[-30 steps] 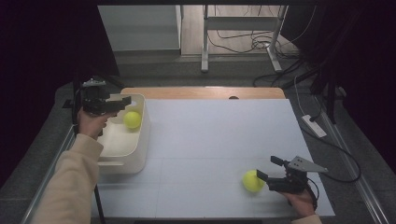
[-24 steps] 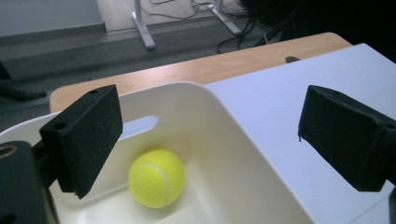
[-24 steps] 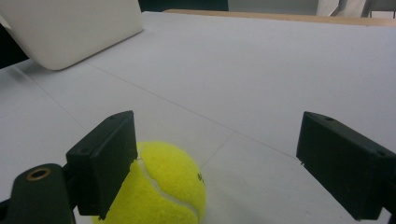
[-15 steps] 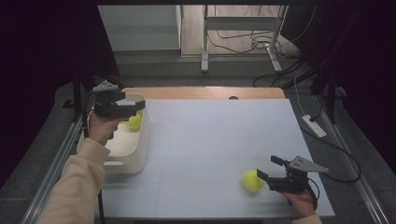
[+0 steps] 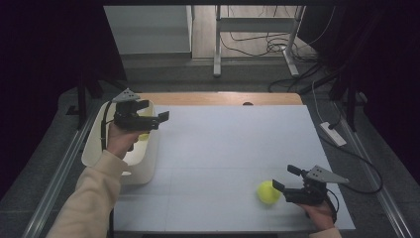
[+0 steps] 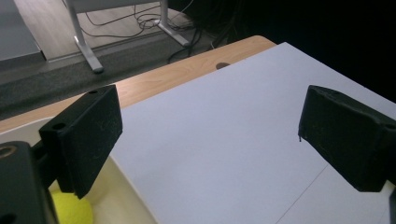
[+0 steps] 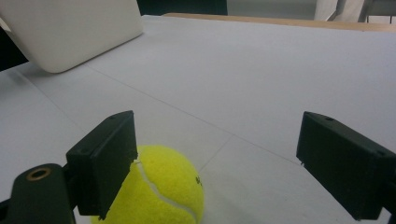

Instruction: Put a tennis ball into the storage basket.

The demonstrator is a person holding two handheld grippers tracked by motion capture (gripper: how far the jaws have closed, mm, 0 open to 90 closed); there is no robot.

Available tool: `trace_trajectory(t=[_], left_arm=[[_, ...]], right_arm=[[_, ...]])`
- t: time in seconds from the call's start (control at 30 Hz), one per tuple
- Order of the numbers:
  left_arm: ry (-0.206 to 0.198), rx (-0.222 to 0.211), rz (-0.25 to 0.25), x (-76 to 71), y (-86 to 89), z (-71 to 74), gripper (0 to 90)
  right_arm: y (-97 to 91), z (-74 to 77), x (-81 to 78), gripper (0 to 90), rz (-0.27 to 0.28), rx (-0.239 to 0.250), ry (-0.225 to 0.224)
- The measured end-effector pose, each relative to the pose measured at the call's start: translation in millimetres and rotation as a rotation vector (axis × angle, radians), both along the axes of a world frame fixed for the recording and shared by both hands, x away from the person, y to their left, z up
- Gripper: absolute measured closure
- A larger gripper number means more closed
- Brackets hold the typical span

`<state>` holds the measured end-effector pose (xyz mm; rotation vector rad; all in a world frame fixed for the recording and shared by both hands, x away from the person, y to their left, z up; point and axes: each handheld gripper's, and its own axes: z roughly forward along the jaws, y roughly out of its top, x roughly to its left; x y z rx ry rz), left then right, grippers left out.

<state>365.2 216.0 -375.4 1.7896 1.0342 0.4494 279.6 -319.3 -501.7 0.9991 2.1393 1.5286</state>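
Observation:
A yellow tennis ball (image 5: 268,192) lies on the white table near the front right. My right gripper (image 5: 285,178) stands open just right of it; in the right gripper view the ball (image 7: 159,186) sits low against the left jaw, off-centre in the open right gripper (image 7: 217,154). A second yellow ball (image 5: 144,135) lies in the cream tub (image 5: 99,144) at the left, partly hidden by my hand. My left gripper (image 5: 153,111) hovers open above the tub's right rim, pointing over the table. In the left gripper view the left gripper (image 6: 210,116) is empty, with that ball (image 6: 70,210) below the left jaw.
The white sheet (image 5: 233,144) covers most of the wooden table (image 5: 218,98). The tub's wall (image 7: 70,32) shows far off in the right gripper view. A power strip (image 5: 333,134) and cables lie on the floor to the right of the table.
My left gripper has moved right from over the tub to its right rim, and the ball stays in the tub. The right gripper and its ball have not moved.

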Motion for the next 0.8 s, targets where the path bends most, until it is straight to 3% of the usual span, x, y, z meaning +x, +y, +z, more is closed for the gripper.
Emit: trace_trajectory(t=[0.8], left_arm=[[-0.002, -0.005, -0.117, -7.1, -41.5, -8.0, 7.2]], right_arm=[[0.1, 1.0, 1.7, 12.1, 0.003, 0.008, -0.008]])
